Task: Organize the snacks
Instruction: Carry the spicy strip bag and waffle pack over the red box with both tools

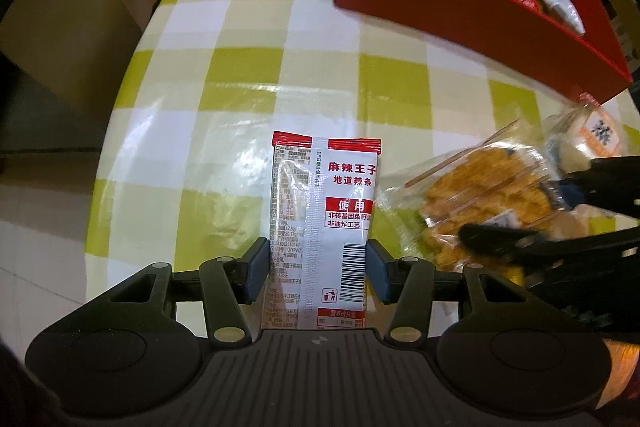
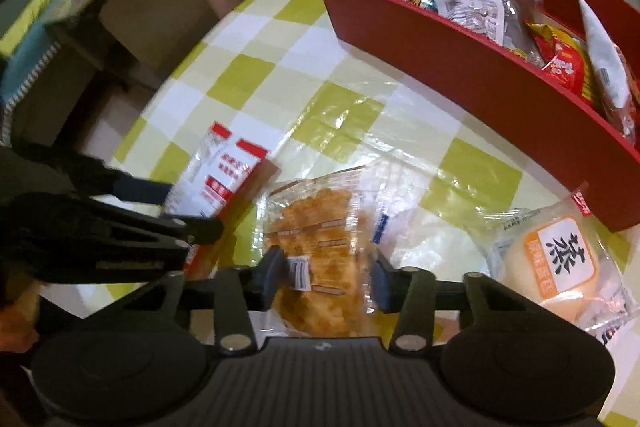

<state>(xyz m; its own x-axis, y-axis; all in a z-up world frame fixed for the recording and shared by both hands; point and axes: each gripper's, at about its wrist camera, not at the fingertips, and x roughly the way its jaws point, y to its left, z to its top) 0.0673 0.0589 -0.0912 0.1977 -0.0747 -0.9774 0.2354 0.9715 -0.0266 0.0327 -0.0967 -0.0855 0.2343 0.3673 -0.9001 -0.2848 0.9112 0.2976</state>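
A round table [image 1: 248, 67] is covered by a green-and-white checked cloth under clear plastic. At its far right a long red box [image 2: 440, 67] is set, already filled with mixed snack packets [image 2: 560, 63]; its near wall stands just behind the loose items. Cardboard boxes [image 1: 72, 23] are seen beyond the table's left edge.

A clear bag of golden fried snack on skewers [image 2: 320, 247] lies on the cloth near the front. It is clamped at its near end by the right gripper [image 2: 326, 275], pads pressed into both sides.

A steamed bun packet [image 2: 560, 259] lies just right of it, below the box corner, untouched.

A red-and-white spicy strip packet [image 1: 324, 211] is pinched narrowly by the left gripper [image 1: 318, 271], just left of the fried bag. Both grippers are crowded side by side.
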